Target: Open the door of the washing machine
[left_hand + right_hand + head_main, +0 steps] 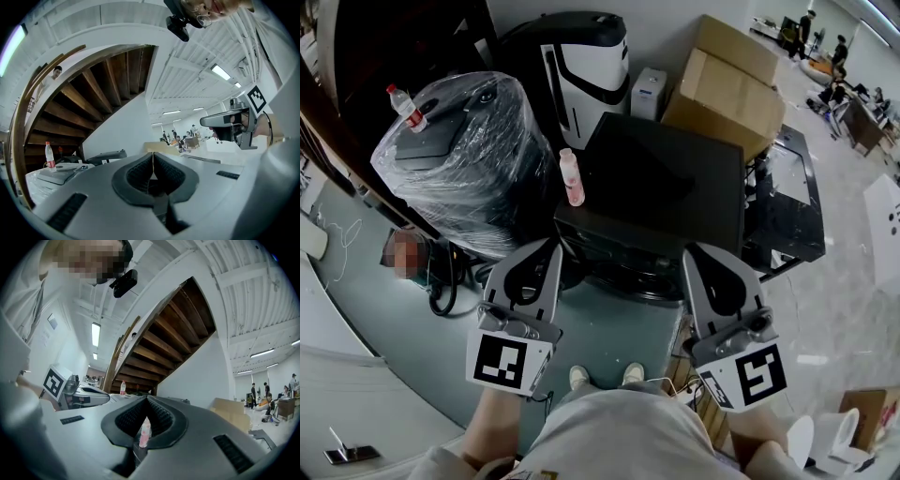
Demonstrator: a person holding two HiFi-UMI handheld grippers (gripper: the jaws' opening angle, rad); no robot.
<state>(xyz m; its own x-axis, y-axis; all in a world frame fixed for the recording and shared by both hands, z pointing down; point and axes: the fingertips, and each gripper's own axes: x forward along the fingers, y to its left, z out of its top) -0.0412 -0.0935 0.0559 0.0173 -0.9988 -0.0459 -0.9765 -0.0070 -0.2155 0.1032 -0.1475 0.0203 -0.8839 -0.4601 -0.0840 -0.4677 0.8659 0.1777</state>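
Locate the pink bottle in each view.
Head view: pink bottle centre, on black unit's left edge.
Left gripper view: not in it.
Right gripper view: pink bottle low centre.
Shared landmark: water bottle, upper left in head view, left in left gripper view, centre-left in right gripper view.

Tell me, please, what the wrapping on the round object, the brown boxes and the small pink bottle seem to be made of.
The wrapping looks like clear plastic film, glossy: it wrinkles and catches white glints. The boxes look like brown cardboard, matte, with flat flaps. The pink bottle is probably translucent plastic, smooth, but it is too small to be sure.
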